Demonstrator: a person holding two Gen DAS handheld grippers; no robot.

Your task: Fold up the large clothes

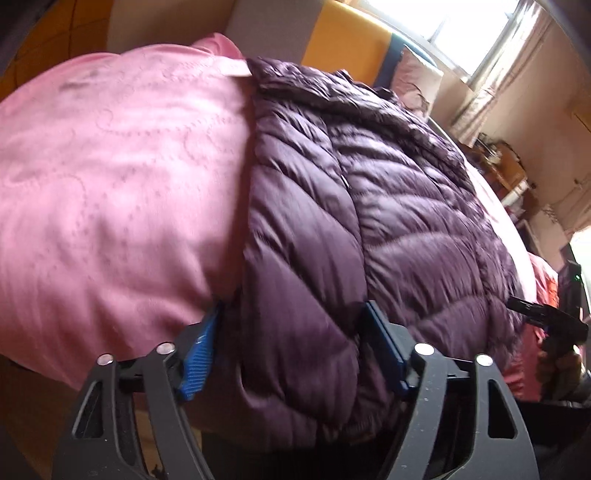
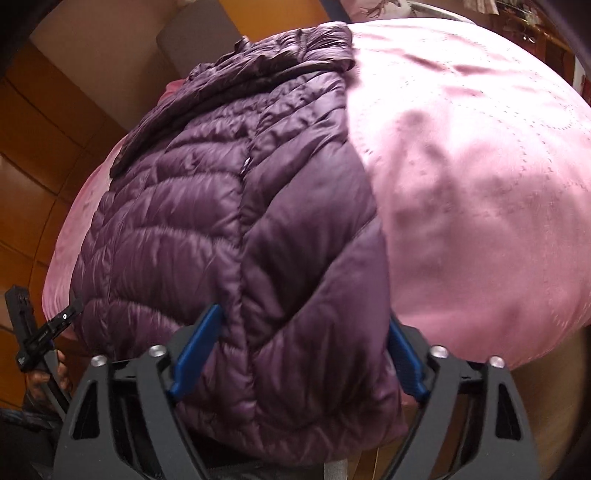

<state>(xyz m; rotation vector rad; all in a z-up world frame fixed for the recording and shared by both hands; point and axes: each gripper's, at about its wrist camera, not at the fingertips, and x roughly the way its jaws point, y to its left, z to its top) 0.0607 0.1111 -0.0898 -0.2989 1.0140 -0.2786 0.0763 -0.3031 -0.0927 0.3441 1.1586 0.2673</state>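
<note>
Here, the left gripper [image 1: 291,347] and right gripper [image 2: 301,350] are straddling the purple puffer jacket's [image 1: 369,206] near hem on the pink bedspread [image 1: 110,184], jaws apart; slick padding risks slipping out.

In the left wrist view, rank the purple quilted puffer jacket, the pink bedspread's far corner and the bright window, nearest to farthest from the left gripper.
1. Purple quilted puffer jacket: between the left gripper's fingers.
2. Pink bedspread's far corner: upper left, past the collar.
3. Bright window: top right, across the room.
</note>
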